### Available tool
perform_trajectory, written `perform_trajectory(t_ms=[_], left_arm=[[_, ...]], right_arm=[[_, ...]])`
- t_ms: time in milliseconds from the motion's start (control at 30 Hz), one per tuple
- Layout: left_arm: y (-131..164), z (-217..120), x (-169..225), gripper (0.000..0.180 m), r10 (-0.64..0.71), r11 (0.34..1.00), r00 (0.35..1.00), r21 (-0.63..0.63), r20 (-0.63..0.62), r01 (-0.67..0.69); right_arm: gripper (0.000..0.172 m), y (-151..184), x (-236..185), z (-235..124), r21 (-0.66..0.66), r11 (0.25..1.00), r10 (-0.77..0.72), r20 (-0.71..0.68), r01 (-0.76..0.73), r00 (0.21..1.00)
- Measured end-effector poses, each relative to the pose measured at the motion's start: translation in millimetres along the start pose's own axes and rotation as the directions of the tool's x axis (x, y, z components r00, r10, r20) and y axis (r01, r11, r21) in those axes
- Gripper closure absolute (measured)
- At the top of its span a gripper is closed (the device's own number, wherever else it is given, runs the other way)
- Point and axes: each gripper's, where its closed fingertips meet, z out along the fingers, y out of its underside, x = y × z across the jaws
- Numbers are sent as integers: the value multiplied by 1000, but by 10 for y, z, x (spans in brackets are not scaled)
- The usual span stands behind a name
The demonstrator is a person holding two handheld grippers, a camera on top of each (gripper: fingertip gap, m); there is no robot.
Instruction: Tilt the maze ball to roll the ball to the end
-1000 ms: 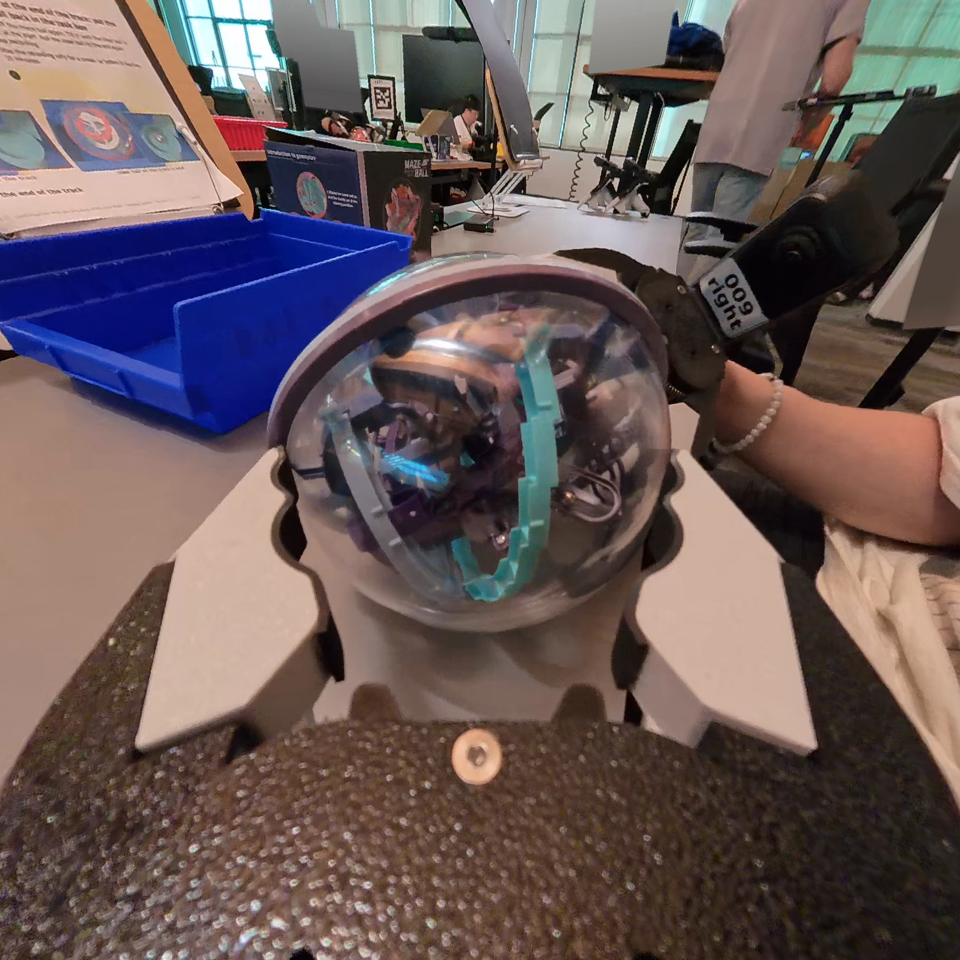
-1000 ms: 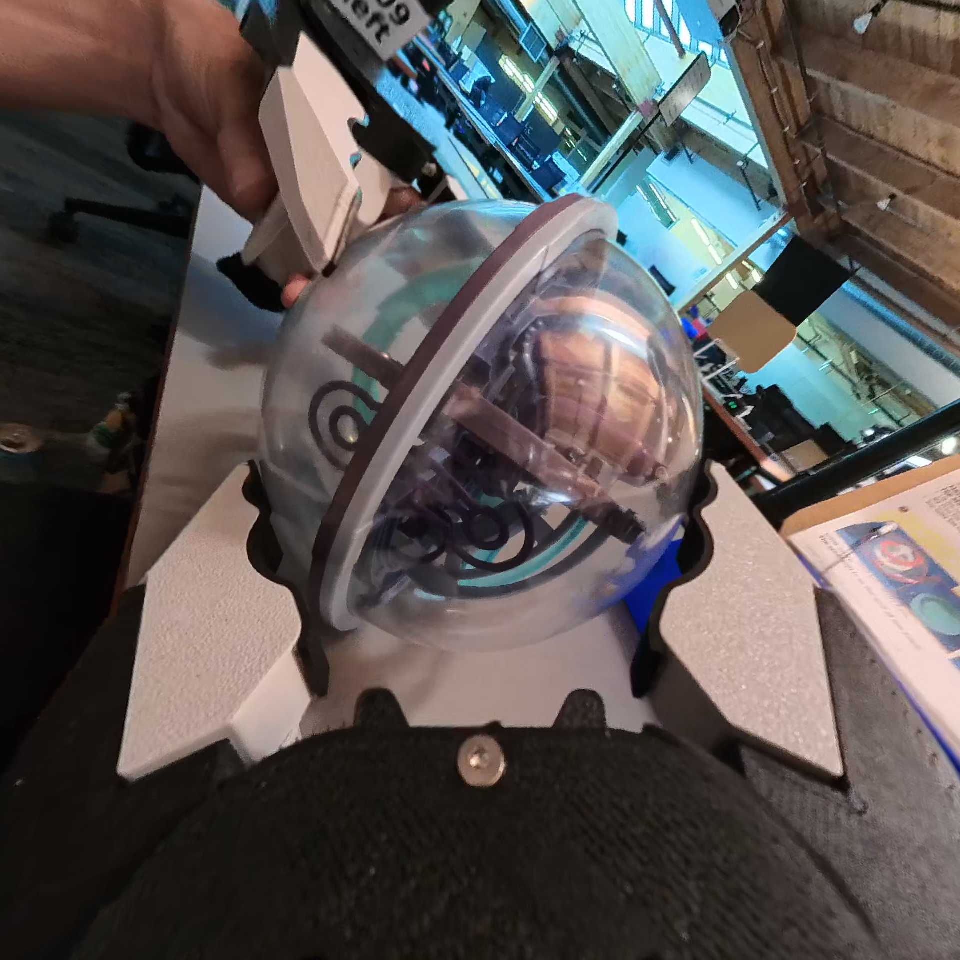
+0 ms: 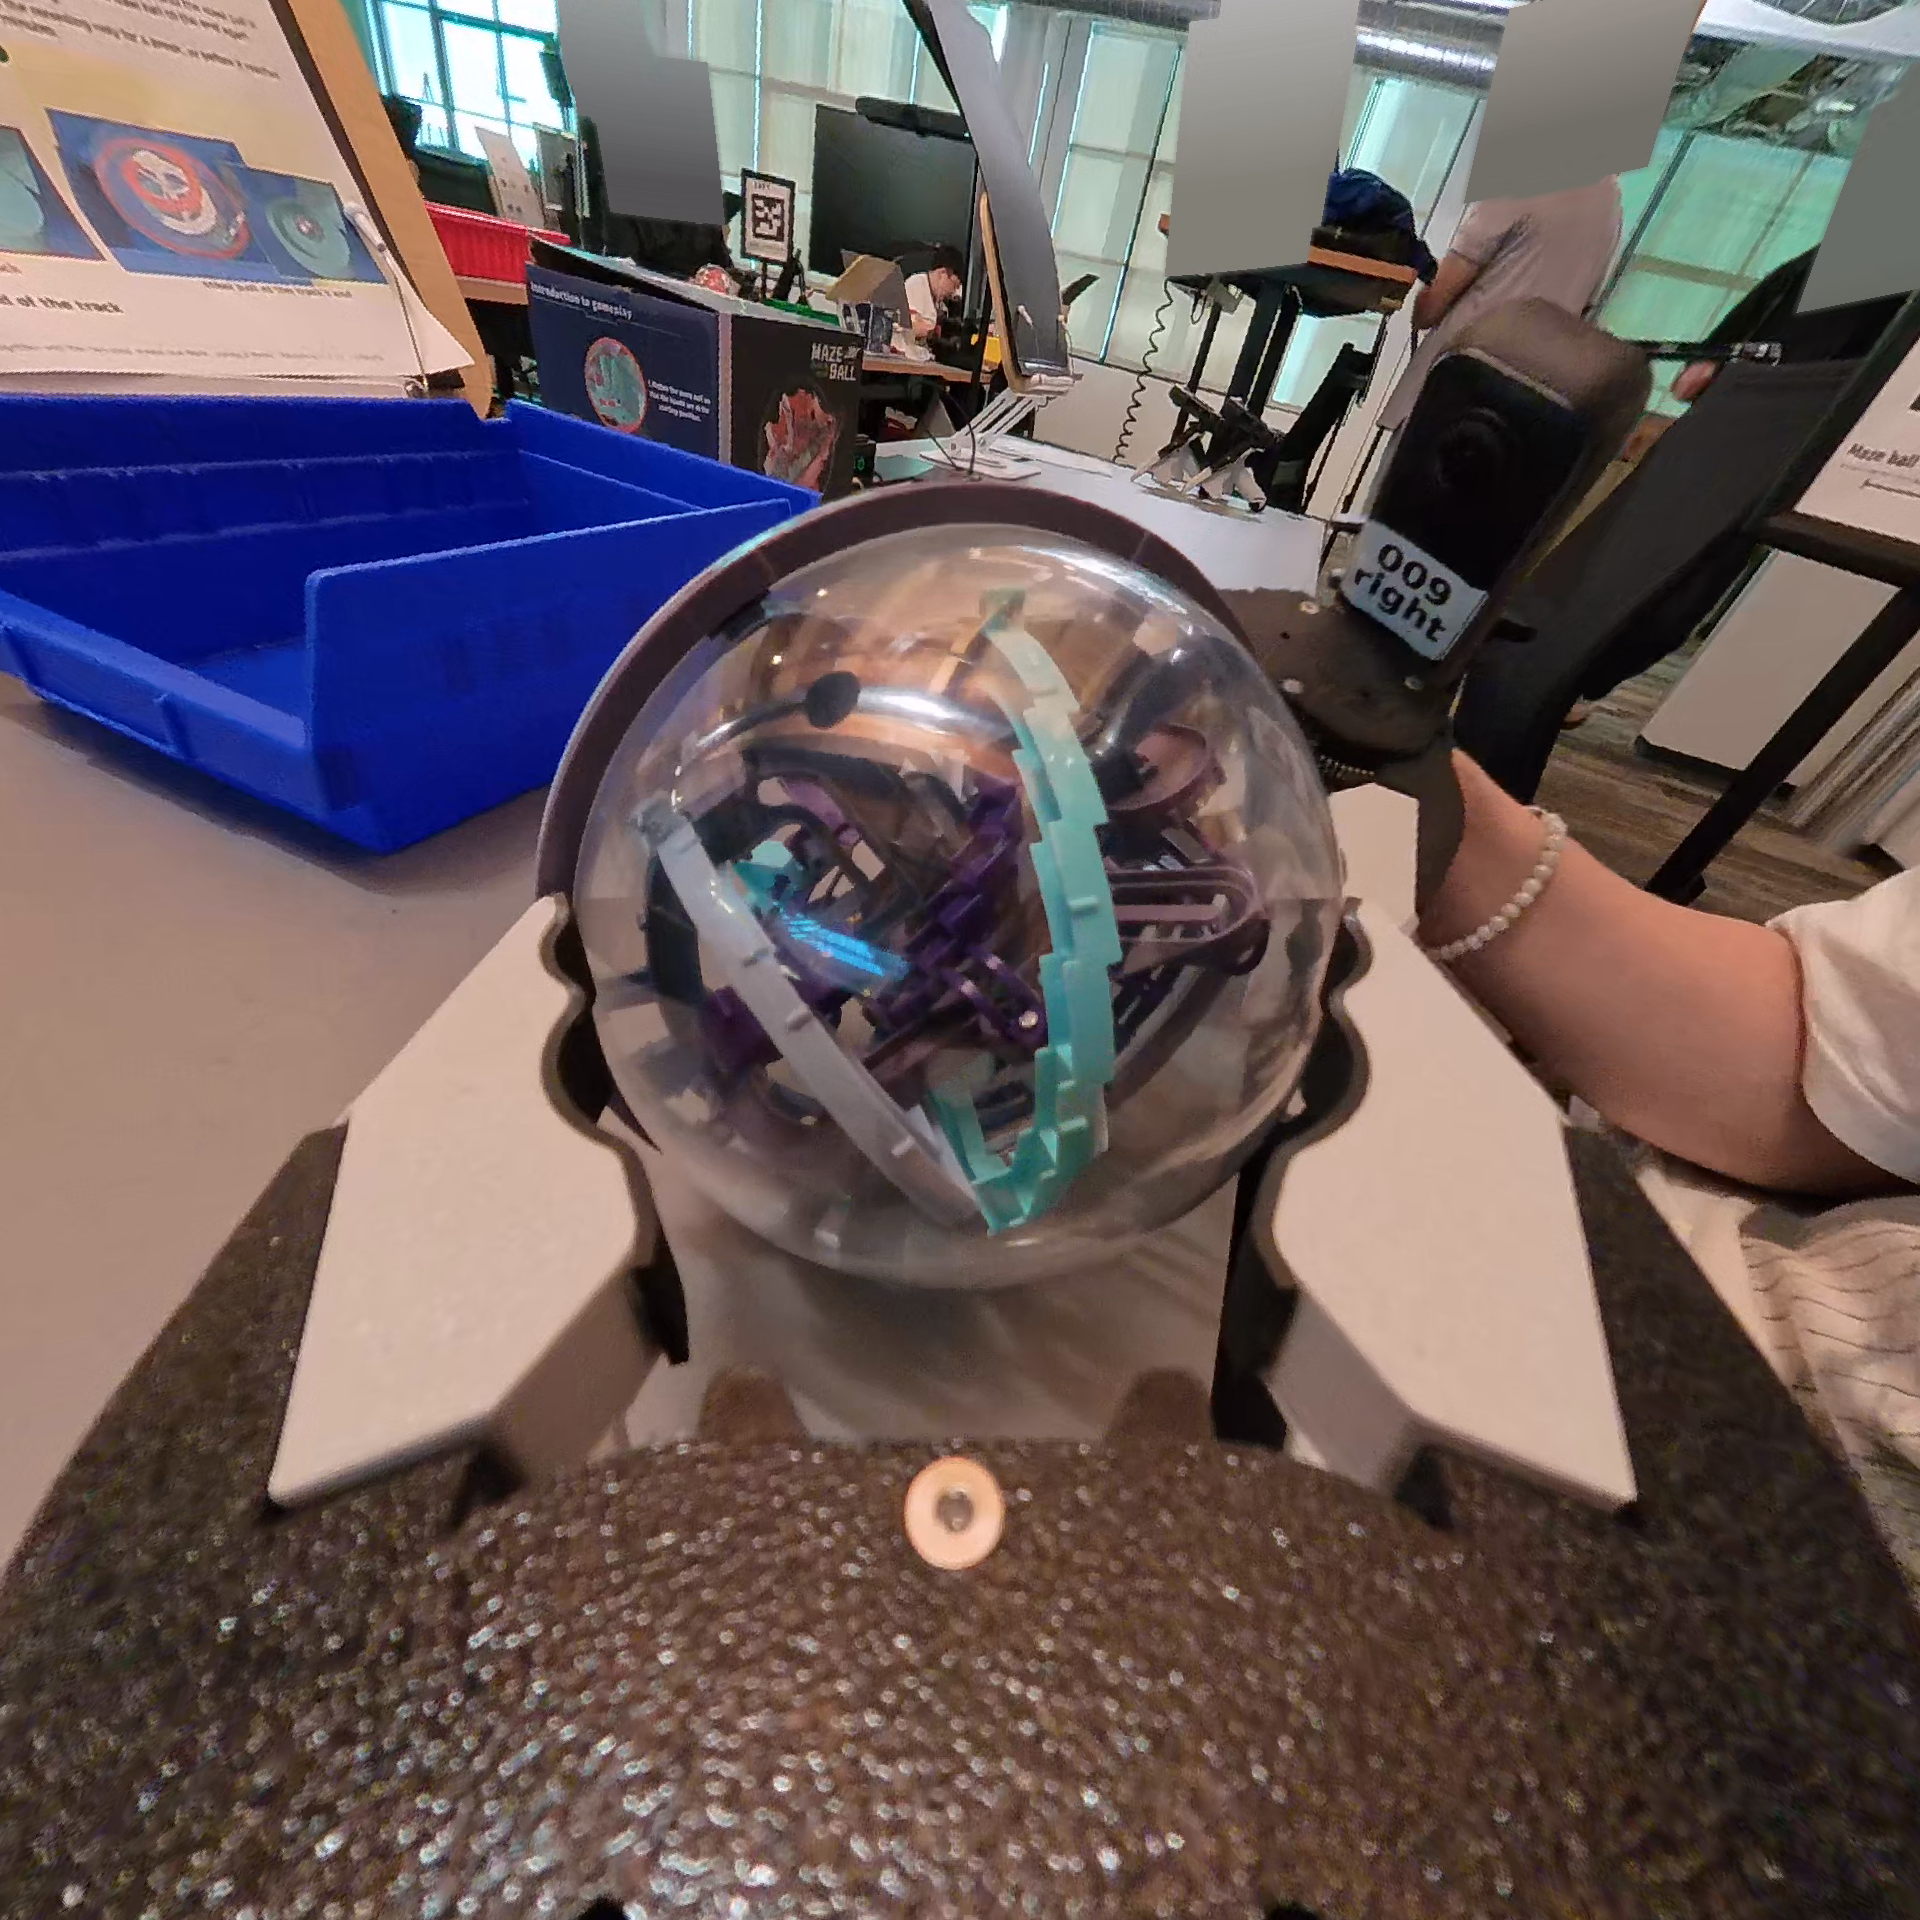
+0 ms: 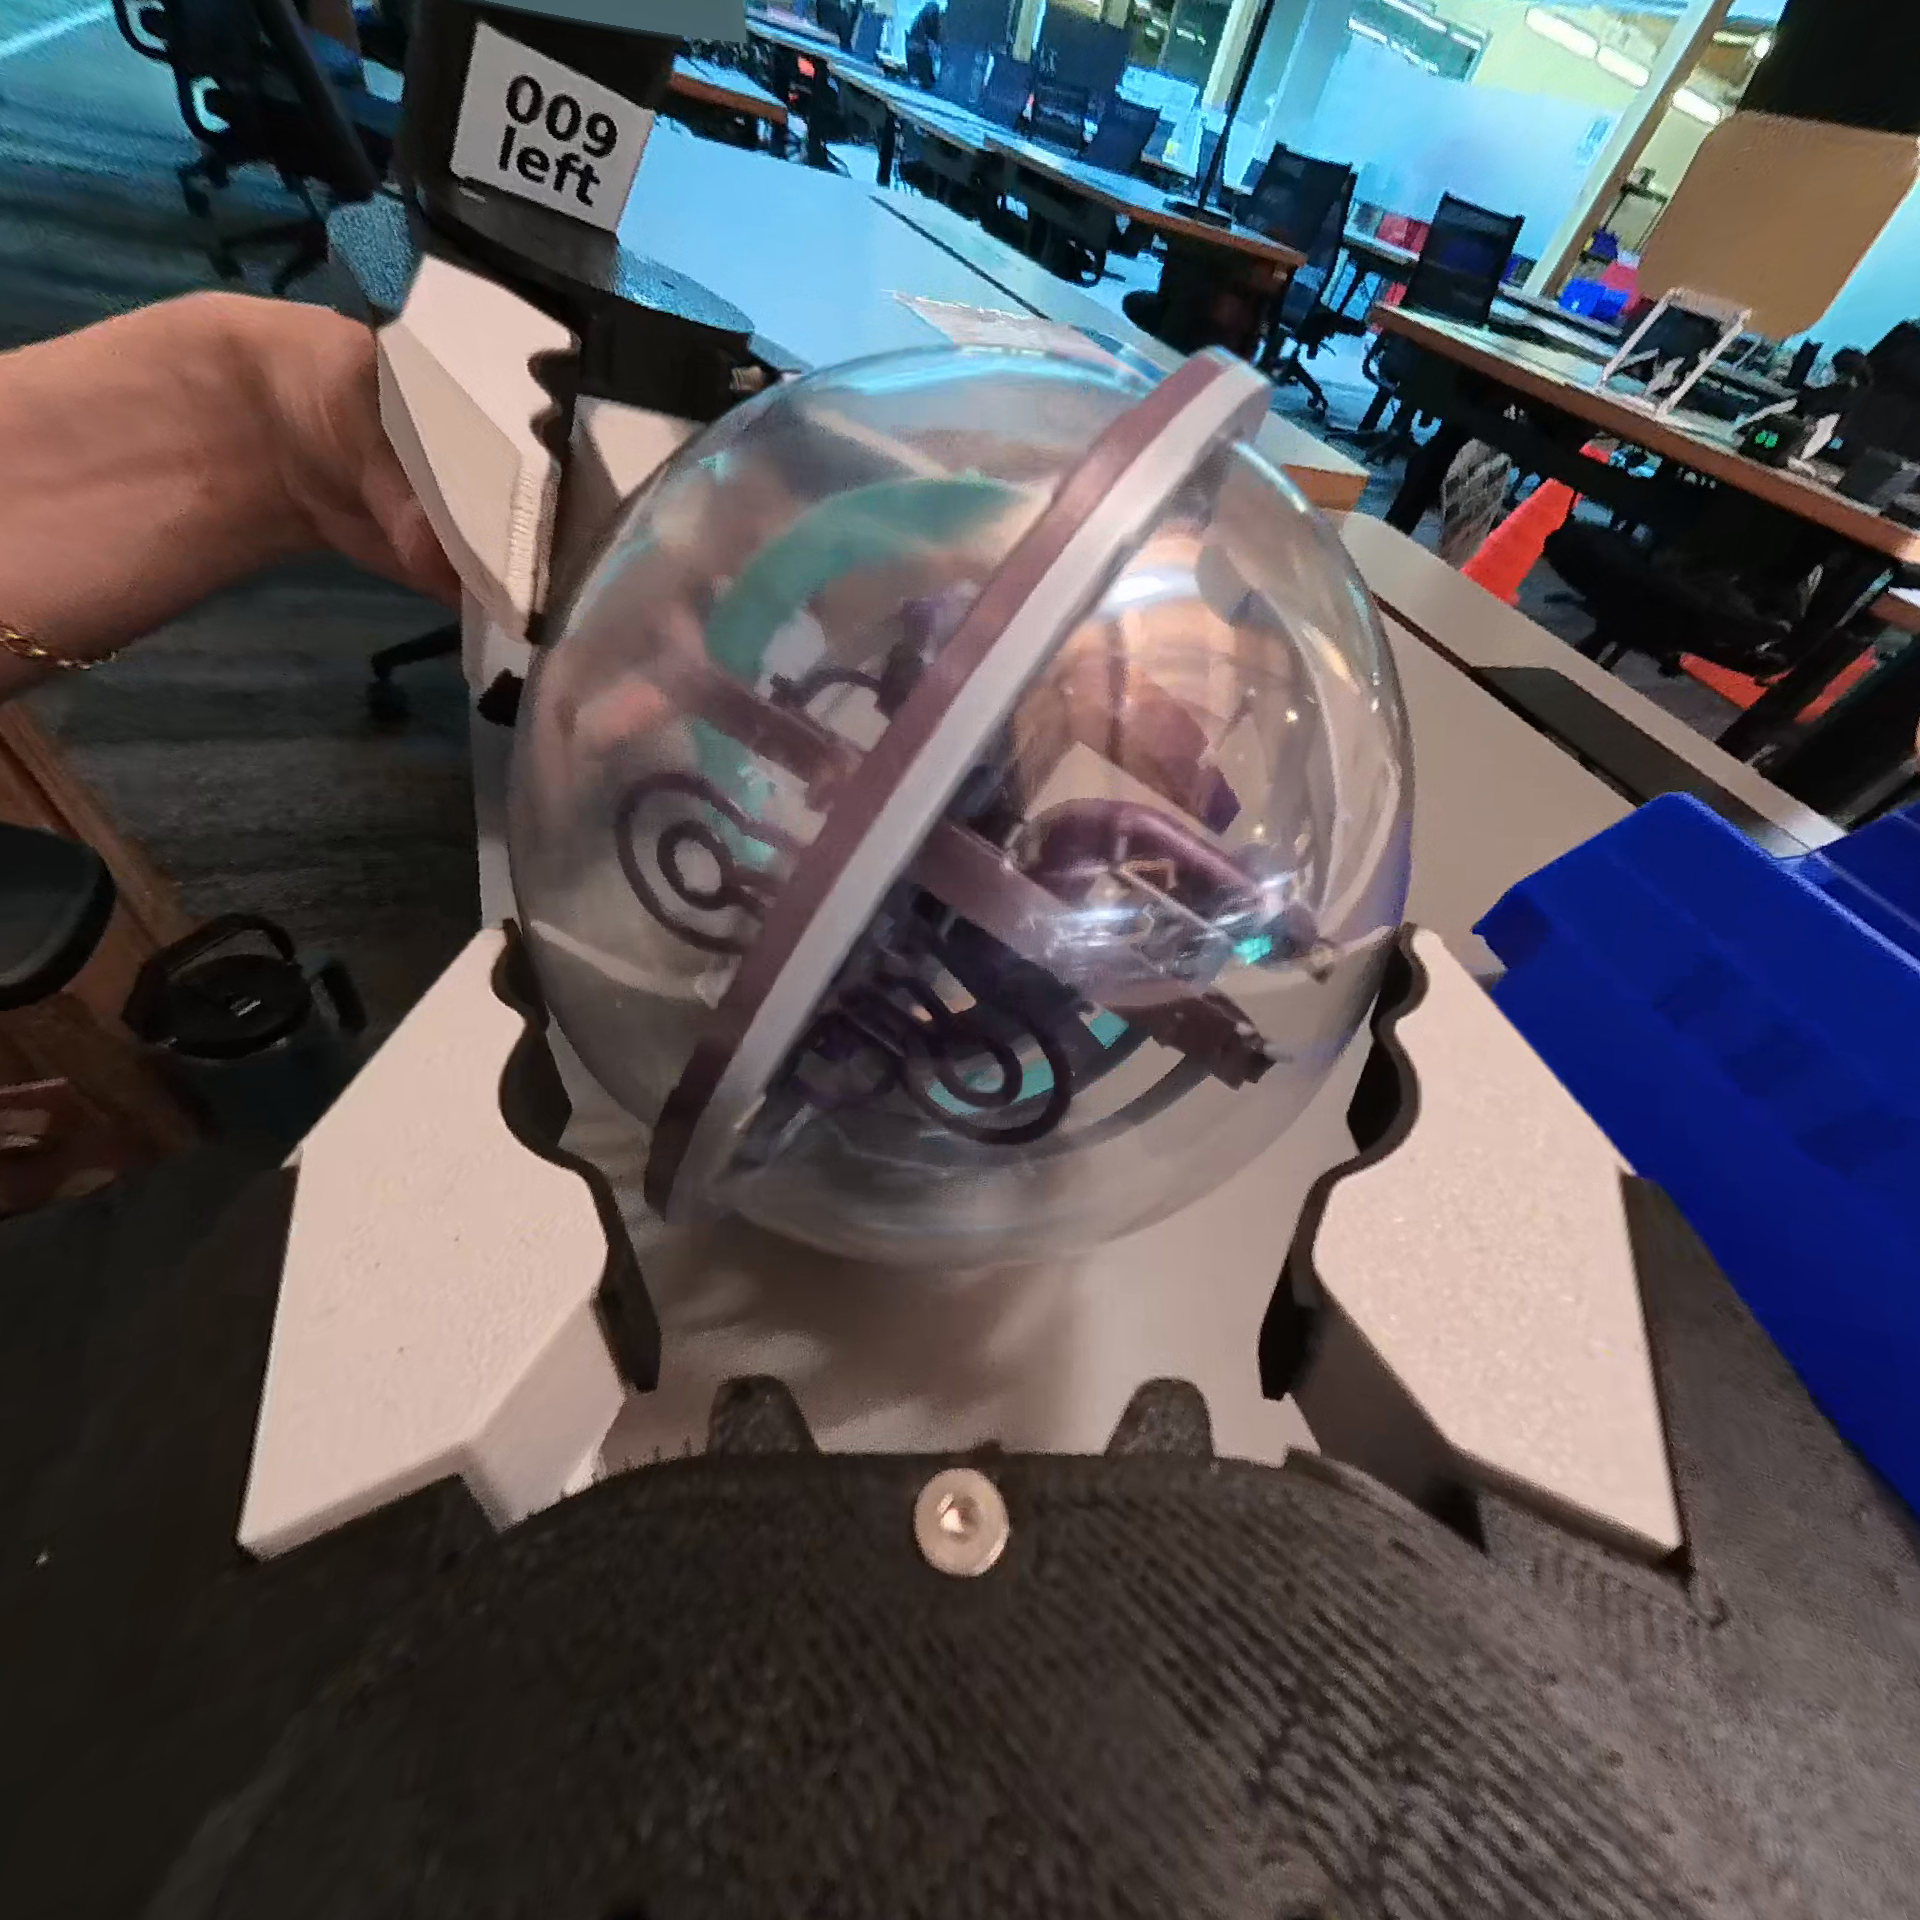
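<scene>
Maze ball (image 3: 940,904): clear sphere, no long axis; orientation read from grey equator ring (image 4: 966,769). Ring tilted well off level, running from upper right to lower left in right wrist view, arching over the top far side in left wrist view. Teal track (image 3: 1060,935) runs roughly top to bottom. Positioned above grey table (image 3: 187,1018), near blue bin (image 3: 416,665). Left gripper (image 3: 940,987) spread wide, both pads pressed against sphere flanks. Right gripper (image 4: 956,1039) likewise clamped on opposite flanks. Small ball inside not located with certainty.
</scene>
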Motion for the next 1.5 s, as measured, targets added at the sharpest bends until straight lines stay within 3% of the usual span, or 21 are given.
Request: perform_trajectory(t_ms=[300, 500, 800, 967, 1267, 1500], left_arm=[[-7, 59, 57, 48, 46, 998, 999, -38, 21, -46], [-48, -6, 171, 65, 121, 992, 992, -15, -27, -121], [-28, 69, 226, 59, 202, 978, 979, -51, -6, -202], [-29, 68, 155, 40, 176, 982, 984, -70, 36, -173], [191, 25, 257, 43, 56, 966, 998, -250, -9, -56], [187, 25, 287, 33, -41, 972, 998, -235, -38, 31]], right_arm=[[21, -189, 19, -61, 90, 996, 21, 0, -21, 1000], [22, -59, -17, -211, 118, 993, -23, 78, 14, 997], [25, 12, -21, -287, 114, 991, -77, 64, 70, 995], [26, 12, -54, -295, 120, 983, -147, 46, 141, 988], [25, 29, -142, -303, 61, 957, -281, -56, 284, 958], [24, -54, -269, -252, 12, 926, -368, -200, 378, 908]])
